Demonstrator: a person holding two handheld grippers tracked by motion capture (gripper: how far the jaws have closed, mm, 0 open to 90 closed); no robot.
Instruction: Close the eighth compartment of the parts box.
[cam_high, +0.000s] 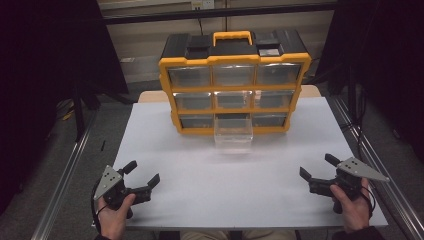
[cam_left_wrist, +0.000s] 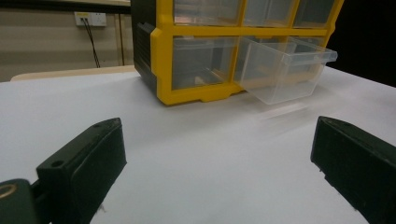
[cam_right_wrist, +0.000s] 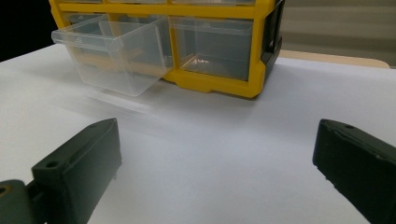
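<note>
Here, from above, one yellow cabinet (cam_high: 234, 90) of nine drawers stands at centre frame on the white worktop (cam_high: 200, 170); its bottom-middle drawer (cam_high: 233, 134) juts out. Left claw (cam_high: 142, 176) and right claw (cam_high: 314, 167), lower corners, gape empty, about equally far. Left gripper view: drawer (cam_left_wrist: 285, 70) upper right. Right gripper view: drawer (cam_right_wrist: 114, 58) upper left.

No readable text, label, brand, number or sign is showing anywhere, neither on the organizer (cam_high: 234, 90) nor on its drawer (cam_high: 233, 135).
</note>
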